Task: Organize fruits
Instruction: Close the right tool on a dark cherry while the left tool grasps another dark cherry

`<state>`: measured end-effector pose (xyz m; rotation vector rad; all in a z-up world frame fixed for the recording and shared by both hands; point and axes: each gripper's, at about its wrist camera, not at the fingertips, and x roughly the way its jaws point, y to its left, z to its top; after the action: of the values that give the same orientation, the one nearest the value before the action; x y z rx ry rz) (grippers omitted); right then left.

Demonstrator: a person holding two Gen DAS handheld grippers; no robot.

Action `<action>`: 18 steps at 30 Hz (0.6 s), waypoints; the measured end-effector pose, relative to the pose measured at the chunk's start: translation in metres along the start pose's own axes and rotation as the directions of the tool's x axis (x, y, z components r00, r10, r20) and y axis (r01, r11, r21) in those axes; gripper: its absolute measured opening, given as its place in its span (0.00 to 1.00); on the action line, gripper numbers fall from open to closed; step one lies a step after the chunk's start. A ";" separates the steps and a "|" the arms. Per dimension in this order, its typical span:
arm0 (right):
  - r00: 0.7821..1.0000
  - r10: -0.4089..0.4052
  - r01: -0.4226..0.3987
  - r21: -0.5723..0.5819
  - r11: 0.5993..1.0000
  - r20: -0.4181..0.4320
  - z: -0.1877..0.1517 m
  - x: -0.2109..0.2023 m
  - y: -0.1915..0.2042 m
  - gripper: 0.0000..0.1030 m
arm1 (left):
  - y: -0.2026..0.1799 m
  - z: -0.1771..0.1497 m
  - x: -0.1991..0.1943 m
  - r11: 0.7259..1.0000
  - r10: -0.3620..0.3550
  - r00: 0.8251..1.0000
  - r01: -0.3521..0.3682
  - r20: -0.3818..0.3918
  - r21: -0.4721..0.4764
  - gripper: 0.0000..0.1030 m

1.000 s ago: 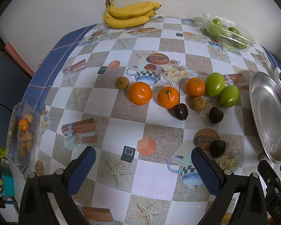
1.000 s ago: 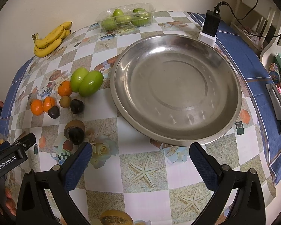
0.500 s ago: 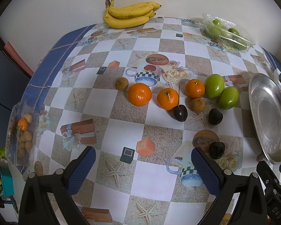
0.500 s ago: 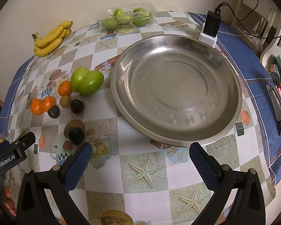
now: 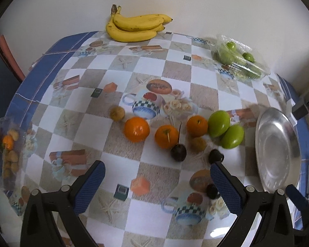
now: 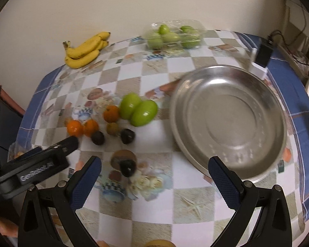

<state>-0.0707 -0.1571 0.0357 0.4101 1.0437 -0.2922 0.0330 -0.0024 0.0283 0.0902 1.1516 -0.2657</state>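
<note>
Loose fruit lies mid-table: three oranges (image 5: 136, 132), two green fruits (image 5: 218, 120), small brown fruits (image 5: 117, 113) and dark plums (image 5: 178, 153). An empty steel plate (image 5: 278, 150) sits to their right. My left gripper (image 5: 157, 177) hovers open above the near table, short of the oranges. In the right wrist view the plate (image 6: 228, 121) fills the right half and the green fruits (image 6: 144, 112) lie left of it. My right gripper (image 6: 154, 177) is open over the table in front of a dark plum (image 6: 127, 168), holding nothing.
A banana bunch (image 5: 134, 27) and a clear tray of green fruits (image 5: 241, 61) stand at the far edge by the wall. A plastic box of small fruits (image 5: 8, 154) sits at the left edge. A black charger (image 6: 262, 56) stands behind the plate.
Both grippers have moved forward and to the left; the fruit cluster looks larger and the plate has slid right in both views. Nothing was picked up.
</note>
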 end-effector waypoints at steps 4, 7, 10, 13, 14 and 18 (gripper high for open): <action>1.000 0.009 -0.009 0.010 1.000 -0.003 0.012 0.007 0.003 1.00 | 0.004 0.013 0.005 0.999 -0.040 0.999 0.040 0.007 -0.025 1.00; 1.000 0.011 -0.011 0.002 1.000 -0.016 0.019 0.015 0.008 1.00 | 0.005 0.024 0.007 0.998 -0.048 0.999 0.049 0.014 -0.028 1.00; 0.999 0.021 -0.021 -0.008 1.000 -0.027 0.026 0.023 0.013 1.00 | 0.003 0.032 0.009 0.999 -0.044 0.999 0.044 0.009 -0.014 1.00; 0.999 0.032 -0.033 -0.011 0.999 -0.035 0.034 0.029 0.017 1.00 | 0.002 0.038 0.014 1.000 -0.008 1.000 0.008 -0.002 0.007 1.00; 0.999 0.037 -0.038 -0.012 0.999 -0.038 0.036 0.031 0.018 1.00 | 0.003 0.040 0.016 1.000 -0.004 1.000 0.004 -0.009 0.000 1.00; 0.997 0.041 -0.043 -0.032 0.999 -0.058 0.040 0.041 0.024 1.00 | 0.013 0.043 0.025 0.999 0.012 0.999 -0.014 -0.044 -0.036 1.00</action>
<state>-0.0107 -0.1556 0.0219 0.4119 1.0932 -0.2263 0.0838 -0.0031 0.0223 0.0720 1.1988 -0.2322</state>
